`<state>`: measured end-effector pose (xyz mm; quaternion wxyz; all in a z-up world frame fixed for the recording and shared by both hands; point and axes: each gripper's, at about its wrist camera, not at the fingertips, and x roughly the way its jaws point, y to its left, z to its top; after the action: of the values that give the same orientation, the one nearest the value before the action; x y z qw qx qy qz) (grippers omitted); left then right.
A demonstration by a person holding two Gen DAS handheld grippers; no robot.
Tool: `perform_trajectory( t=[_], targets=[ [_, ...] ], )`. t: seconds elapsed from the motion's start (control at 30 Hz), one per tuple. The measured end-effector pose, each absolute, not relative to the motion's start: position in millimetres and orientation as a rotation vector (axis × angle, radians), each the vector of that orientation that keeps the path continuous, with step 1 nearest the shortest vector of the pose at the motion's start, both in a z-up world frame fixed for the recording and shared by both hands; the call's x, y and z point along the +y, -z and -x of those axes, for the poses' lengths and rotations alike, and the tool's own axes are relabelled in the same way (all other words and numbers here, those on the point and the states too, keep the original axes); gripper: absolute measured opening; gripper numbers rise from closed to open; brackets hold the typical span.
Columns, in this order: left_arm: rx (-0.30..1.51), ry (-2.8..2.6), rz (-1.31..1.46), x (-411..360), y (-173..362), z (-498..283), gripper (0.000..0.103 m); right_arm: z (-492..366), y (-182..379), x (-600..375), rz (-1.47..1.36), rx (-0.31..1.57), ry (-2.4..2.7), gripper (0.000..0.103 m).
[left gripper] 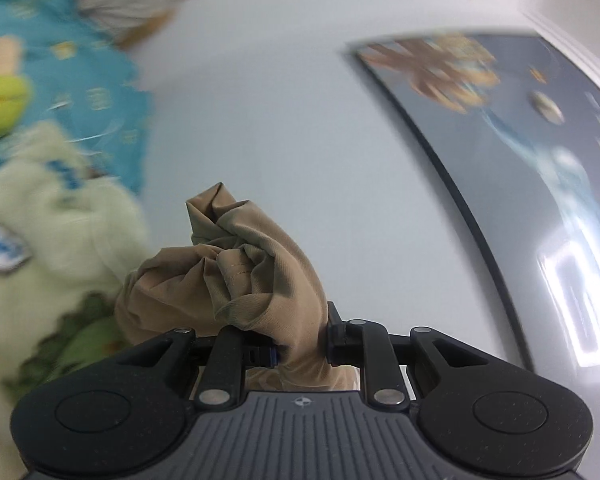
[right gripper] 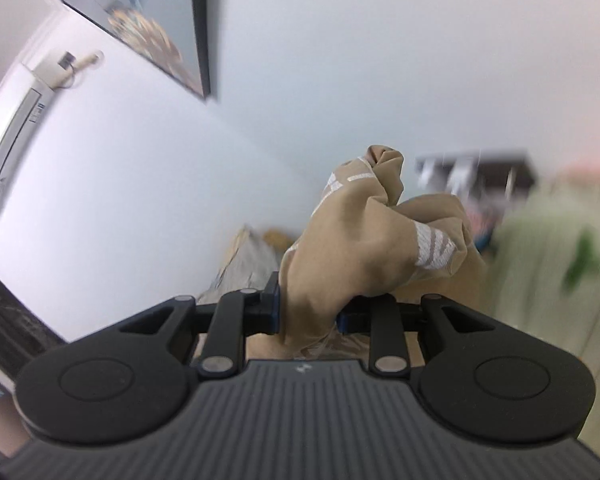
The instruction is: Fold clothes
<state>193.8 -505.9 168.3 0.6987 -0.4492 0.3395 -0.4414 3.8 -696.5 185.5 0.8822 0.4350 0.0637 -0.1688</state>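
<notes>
Left gripper (left gripper: 300,350) and right gripper (right gripper: 308,314) each clench bunched tan cloth (left gripper: 236,276), bulging forward past the fingers.

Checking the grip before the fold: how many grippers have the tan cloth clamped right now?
2. The left gripper pinches a bunch of the tan garment; the right gripper pinches a bunch bearing white stripes. The cloth between them is out of view.

Left tongs (left gripper: 302,346) and right tongs (right gripper: 308,312), both raised, jaws clamped on bunched fabric.
</notes>
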Motion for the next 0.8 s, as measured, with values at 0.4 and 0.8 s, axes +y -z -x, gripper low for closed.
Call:
perform_trajectory(
  t=[0.4,0.8],
  targets=[
    [0.970,0.979,0.689,-510,-3,-151,0.023,37,-45,-650,-0.709,0.300,0.513,0.029],
    [0.870,0.910,0.405,-491,-70,-122,0.089,59,-29,-642,-0.882,0.522,0.575,0.040]
  ],
)
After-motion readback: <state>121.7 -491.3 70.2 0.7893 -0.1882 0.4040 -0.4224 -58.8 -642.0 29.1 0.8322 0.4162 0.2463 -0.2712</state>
